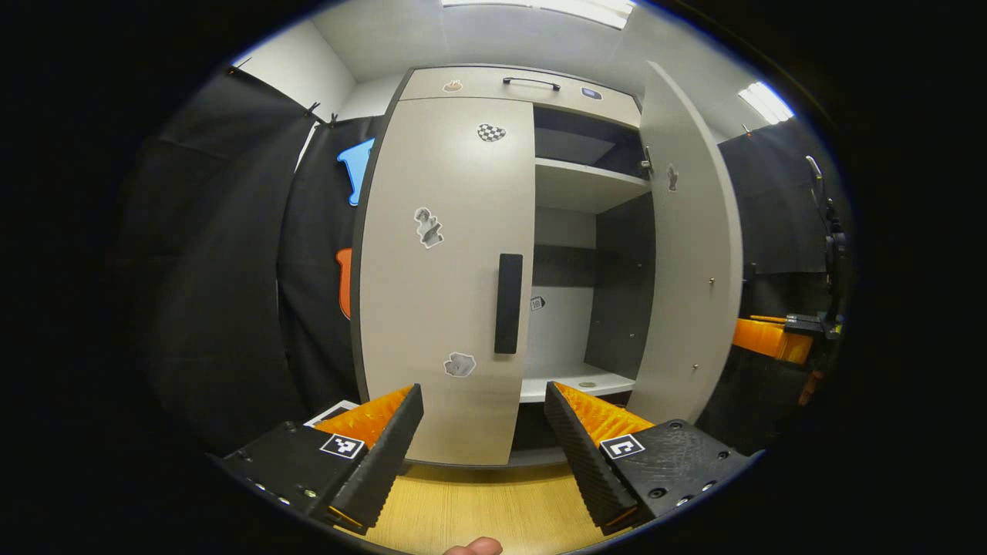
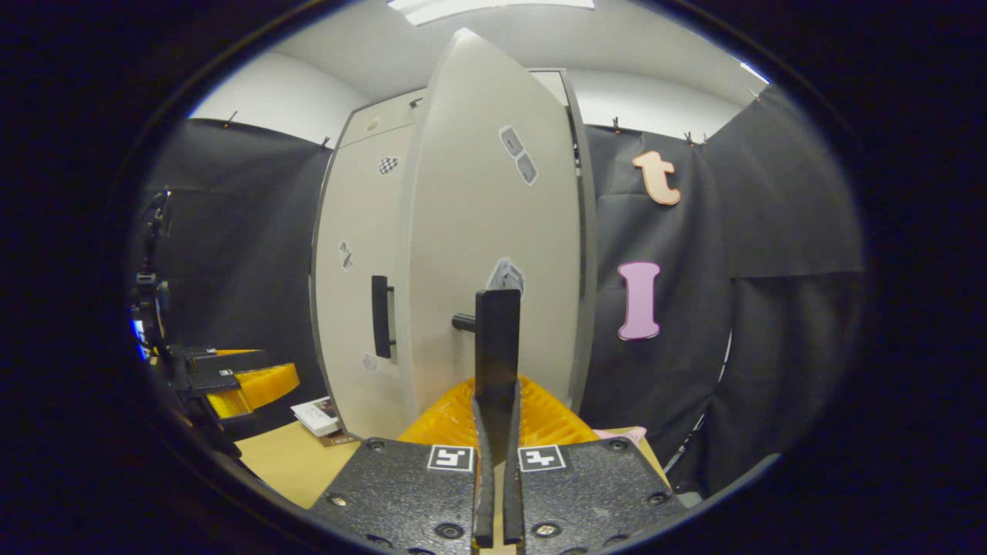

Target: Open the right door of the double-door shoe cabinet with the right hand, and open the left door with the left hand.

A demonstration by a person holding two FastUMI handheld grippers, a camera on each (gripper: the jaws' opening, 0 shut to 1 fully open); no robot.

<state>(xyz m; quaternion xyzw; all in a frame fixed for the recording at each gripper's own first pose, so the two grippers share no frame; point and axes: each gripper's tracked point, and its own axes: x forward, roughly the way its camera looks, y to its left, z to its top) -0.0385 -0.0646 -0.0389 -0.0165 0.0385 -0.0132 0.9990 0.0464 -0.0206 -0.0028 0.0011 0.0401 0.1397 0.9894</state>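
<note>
The right door (image 1: 688, 247) of the shoe cabinet (image 1: 493, 85) already stands swung out, showing shelves behind it, and the right tongs (image 2: 493, 401) are clenched on its dark handle (image 2: 497, 339), which rises at twelve o'clock between the two fingers in the right gripper view. The left door (image 1: 443, 277) is shut, its upright handle (image 1: 508, 303) at about one o'clock from the left tongs (image 1: 484, 420), which hang released, fingers spread wide, short of the door and above the desk (image 1: 478, 509). My worry is the left approach: the handle sits right at the door's free edge, beside the open gap, so a finger drifting toward three o'clock could slide into the cabinet instead of behind the grip. A shallow bite would likely slip off once the pull begins. On the right, pulling further while clenched could strain the hinge (image 1: 645, 162) or swing the door into the black cloth wall (image 2: 694, 347) at three o'clock. The other gripper (image 2: 231, 378) at nine o'clock looks well apart.
</note>
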